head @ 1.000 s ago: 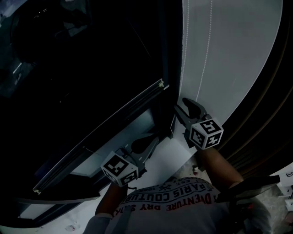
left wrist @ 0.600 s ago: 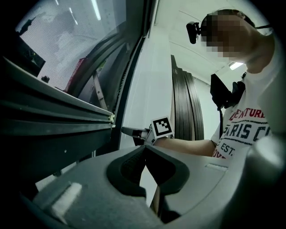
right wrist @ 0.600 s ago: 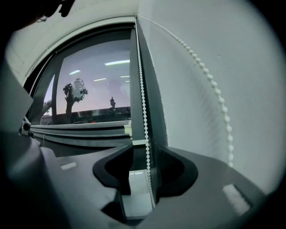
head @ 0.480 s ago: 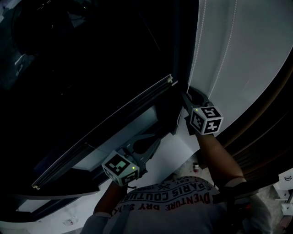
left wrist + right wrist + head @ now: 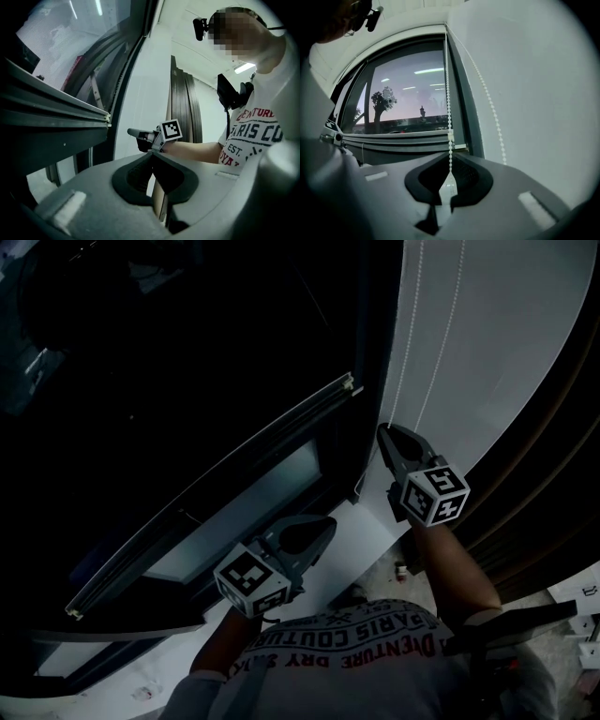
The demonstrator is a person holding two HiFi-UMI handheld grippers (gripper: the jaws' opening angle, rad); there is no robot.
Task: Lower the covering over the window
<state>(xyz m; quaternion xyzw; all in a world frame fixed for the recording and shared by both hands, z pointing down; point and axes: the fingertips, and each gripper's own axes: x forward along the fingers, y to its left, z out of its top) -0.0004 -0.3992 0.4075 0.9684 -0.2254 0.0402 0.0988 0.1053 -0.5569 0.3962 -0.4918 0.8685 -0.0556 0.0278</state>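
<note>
Dark window [image 5: 408,93] beside white wall [image 5: 534,93]: pane bare, covering unseen, lowering apparently not begun. Right gripper [image 5: 450,164] jaws just closed, pinching bead chain [image 5: 449,117] at frame edge. Left gripper [image 5: 153,157] clamped together, empty.

A white wall [image 5: 506,352] rises at right; a dark tree [image 5: 380,100] stands outdoors.

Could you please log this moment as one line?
left gripper: shut, empty | right gripper: jaws just closed, gripping bead chain
</note>
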